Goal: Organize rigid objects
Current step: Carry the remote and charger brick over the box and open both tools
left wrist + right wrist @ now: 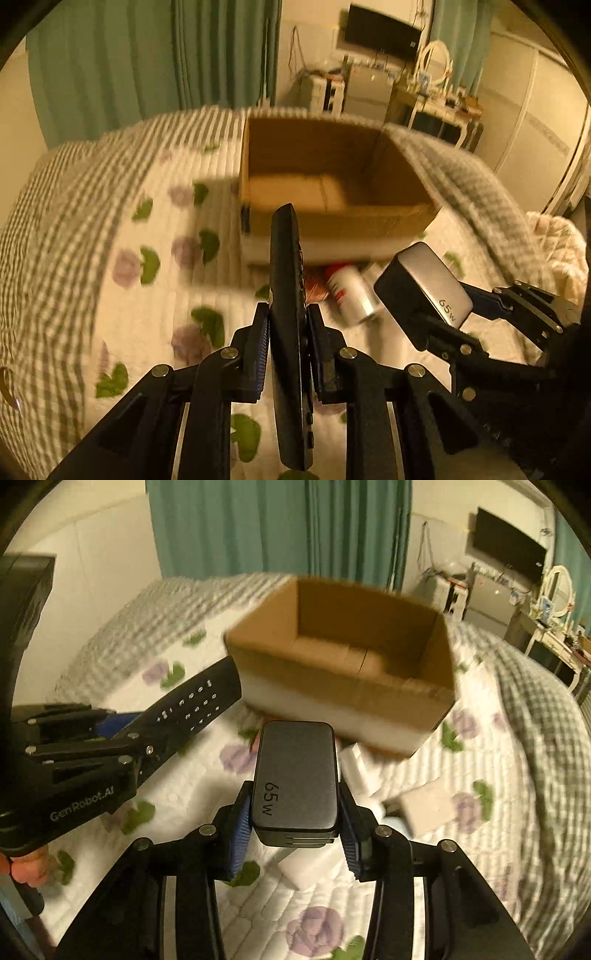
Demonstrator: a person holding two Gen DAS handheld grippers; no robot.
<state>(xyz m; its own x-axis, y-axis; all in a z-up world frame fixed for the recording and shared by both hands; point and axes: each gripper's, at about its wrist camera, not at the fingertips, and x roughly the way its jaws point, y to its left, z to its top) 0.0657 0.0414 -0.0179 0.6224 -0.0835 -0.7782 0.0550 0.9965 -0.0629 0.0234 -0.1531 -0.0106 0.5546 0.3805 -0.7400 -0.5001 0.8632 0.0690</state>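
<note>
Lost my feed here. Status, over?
Left gripper shut on remote. Right gripper shut on charger. Cardboard box ahead, open, nothing blocking.

One remote [199,701], one charger [295,775], one box [343,705] – one can [351,295] (blurred), two grippers.

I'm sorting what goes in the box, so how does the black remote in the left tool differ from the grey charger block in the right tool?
The long, thin black remote control is slim and bar-shaped; the grey rectangular charger block is short and chunky. The remote carries rows of small buttons; the charger has a plain face printed 65w. The remote is gripped on its narrow edges, the charger across its width. Both are held clamped above the bed, short of the open cardboard box.
</note>
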